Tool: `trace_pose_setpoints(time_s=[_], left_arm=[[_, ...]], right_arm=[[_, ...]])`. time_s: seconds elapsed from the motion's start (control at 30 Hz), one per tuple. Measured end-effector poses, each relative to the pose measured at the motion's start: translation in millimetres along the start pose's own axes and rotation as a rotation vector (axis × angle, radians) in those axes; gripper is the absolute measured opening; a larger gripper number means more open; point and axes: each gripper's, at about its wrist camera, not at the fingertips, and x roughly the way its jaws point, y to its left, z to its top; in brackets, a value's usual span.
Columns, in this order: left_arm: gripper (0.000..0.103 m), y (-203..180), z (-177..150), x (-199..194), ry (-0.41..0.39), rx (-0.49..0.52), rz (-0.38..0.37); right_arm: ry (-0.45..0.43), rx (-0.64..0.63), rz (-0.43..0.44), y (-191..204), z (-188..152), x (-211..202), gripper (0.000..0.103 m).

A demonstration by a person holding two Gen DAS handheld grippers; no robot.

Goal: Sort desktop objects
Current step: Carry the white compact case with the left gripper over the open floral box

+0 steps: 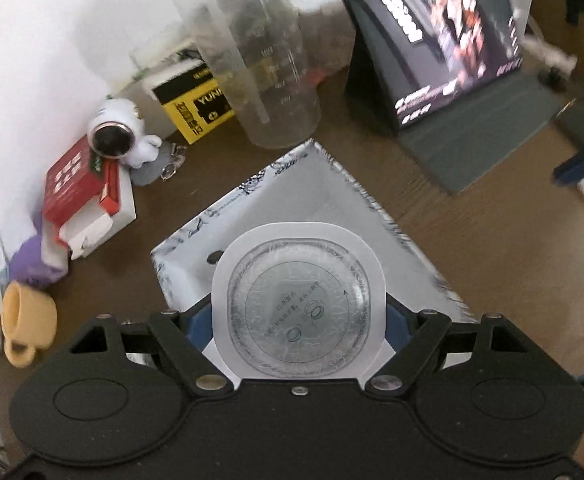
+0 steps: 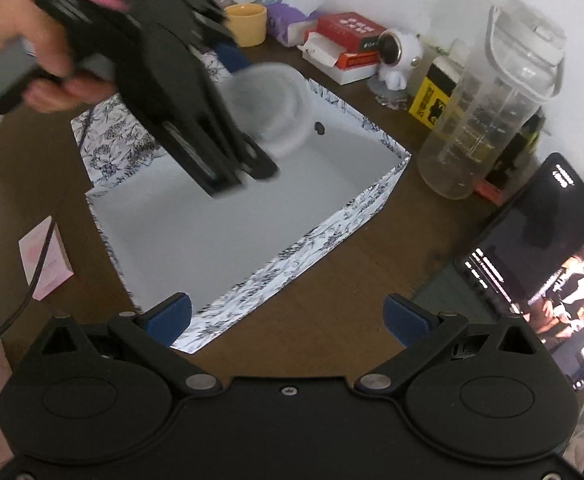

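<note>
My left gripper [image 1: 298,320] is shut on a round clear container with a white rim [image 1: 298,306] and holds it over the white floral-edged box [image 1: 312,200]. In the right wrist view the left gripper [image 2: 247,76] appears blurred, holding the container [image 2: 271,100] above the box's far corner. The box [image 2: 251,280] is open and white inside. My right gripper [image 2: 287,316] is open and empty, low at the box's near corner.
A clear measuring jug [image 1: 259,60] [image 2: 488,100], yellow-black box [image 1: 195,104], astronaut figure [image 1: 119,132], red and white boxes [image 1: 79,196] and yellow cup [image 1: 27,316] line the wall. A tablet on a stand [image 1: 444,40] [image 2: 552,272] sits right. A pink card [image 2: 45,258] lies left.
</note>
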Motion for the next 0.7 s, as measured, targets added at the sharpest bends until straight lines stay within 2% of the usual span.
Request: trace_pose_setpoints(time_s=[0.07,0.27,0.33,0.7], left_arm=[[0.079,-0.7,2.7,11.0,0.011,0.040,0.020],[0.079,-2.1,5.9,33.0,0.018,0.150,0.006],[0.080,-3.6,5.3,40.8,0.027,0.177,-0.004],[0.079,0.7,4.3,75.8,0.060,0.163,-0.046]], right_arm=[[0.008,-0.028,0.017,-12.9,1.4,2.9,0.103],[0.032,-0.111,0.068,-51.5,5.7,11.6,0.103],[0.043,-0.129,0.080,-56.4,24.5,19.2,0.103],[0.074,-0.172,0.138,-66.7,33.3,49.1,0.103]])
